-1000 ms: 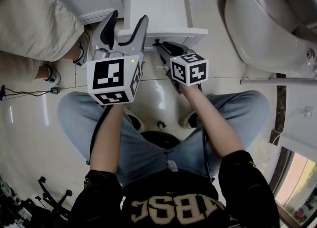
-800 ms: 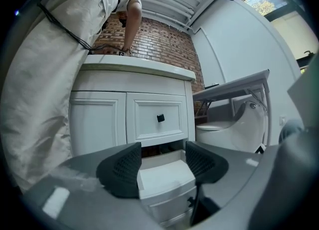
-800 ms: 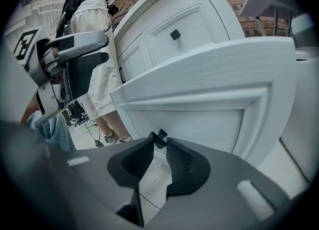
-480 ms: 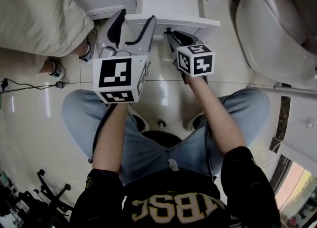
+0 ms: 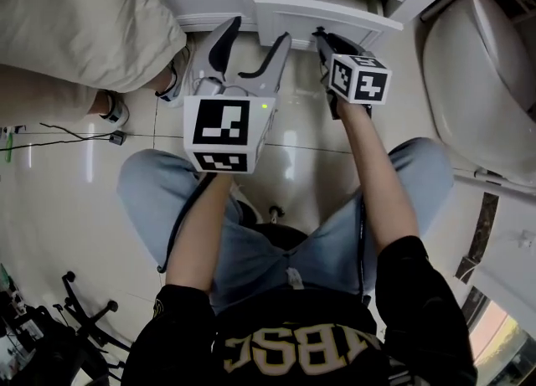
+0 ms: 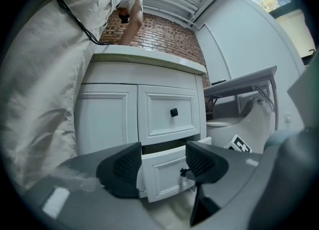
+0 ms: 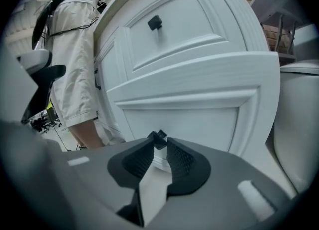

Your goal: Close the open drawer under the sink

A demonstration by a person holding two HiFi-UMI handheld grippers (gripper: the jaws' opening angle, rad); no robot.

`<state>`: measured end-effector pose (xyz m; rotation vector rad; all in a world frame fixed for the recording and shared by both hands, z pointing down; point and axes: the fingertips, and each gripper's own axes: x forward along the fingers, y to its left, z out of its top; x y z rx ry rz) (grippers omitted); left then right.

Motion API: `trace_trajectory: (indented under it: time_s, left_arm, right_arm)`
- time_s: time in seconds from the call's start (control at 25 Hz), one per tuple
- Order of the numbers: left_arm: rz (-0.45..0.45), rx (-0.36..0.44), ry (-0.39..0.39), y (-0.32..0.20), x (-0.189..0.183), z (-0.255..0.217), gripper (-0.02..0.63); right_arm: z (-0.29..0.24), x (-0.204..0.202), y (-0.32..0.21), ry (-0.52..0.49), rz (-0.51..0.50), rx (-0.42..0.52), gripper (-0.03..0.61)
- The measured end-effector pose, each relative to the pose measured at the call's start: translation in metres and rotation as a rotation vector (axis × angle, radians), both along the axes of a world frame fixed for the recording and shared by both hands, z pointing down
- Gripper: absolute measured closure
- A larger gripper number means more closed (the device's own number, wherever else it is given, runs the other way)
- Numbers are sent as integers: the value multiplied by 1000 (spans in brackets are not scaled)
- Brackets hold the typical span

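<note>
The white lower drawer (image 5: pixel 327 14) under the sink stands a little way out of the cabinet. Its front (image 7: pixel 199 99) fills the right gripper view. My right gripper (image 5: pixel 322 35) is against that front, and its pads (image 7: pixel 182 161) are shut on the small black drawer knob (image 7: pixel 158 137) at their tips. My left gripper (image 5: pixel 255 34) hangs open just left of the drawer, nothing between its fingers (image 6: pixel 122 166). The left gripper view shows the drawer (image 6: pixel 167 171) ajar below a closed upper drawer (image 6: pixel 169 112).
A white toilet (image 5: pixel 481 66) stands right of the cabinet. A person in beige clothes (image 5: pixel 75 24) stands at the left, one shoe (image 5: pixel 180 79) near my left gripper. A cable (image 5: pixel 59 131) lies on the glossy tile floor. My knees are below the grippers.
The drawer has slid most of the way into the cabinet, with my right gripper following its front. My left gripper has also moved toward the cabinet, still open.
</note>
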<state>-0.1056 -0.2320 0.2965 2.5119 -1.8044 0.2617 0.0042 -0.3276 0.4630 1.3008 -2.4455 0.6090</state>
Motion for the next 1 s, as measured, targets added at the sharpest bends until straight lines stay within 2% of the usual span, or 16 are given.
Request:
trace_trajectory:
  time_s: [0.2, 0.32, 0.44, 0.56, 0.84, 0.88, 0.96, 1.0]
  left_arm:
    - [-25, -6, -22, -11, -24, -3, 325]
    - [-41, -20, -17, -17, -45, -6, 324]
    - [-53, -40, 9, -21, -60, 4, 324]
    - [-64, -37, 33, -27, -68, 7, 325]
    - [-52, 2, 78, -31, -56, -11, 325]
    - [-53, 11, 84, -30, -55, -14, 324]
    - [-43, 26, 84, -26, -49, -21, 324]
    - [-36, 31, 79, -23, -46, -24, 322]
  right_arm:
    - [-6, -4, -46, 5, 88, 46, 499]
    - [-13, -10, -67, -9, 100, 45, 497]
    - [-12, -9, -69, 36, 61, 30, 497]
    - [-6, -12, -68, 40, -7, 20, 497]
    - [-6, -13, -65, 102, -41, 74, 499]
    - [-9, -14, -63, 87, -45, 76, 493]
    - [-19, -16, -54, 55, -64, 78, 439]
    - [-28, -18, -46, 57, -87, 92, 503]
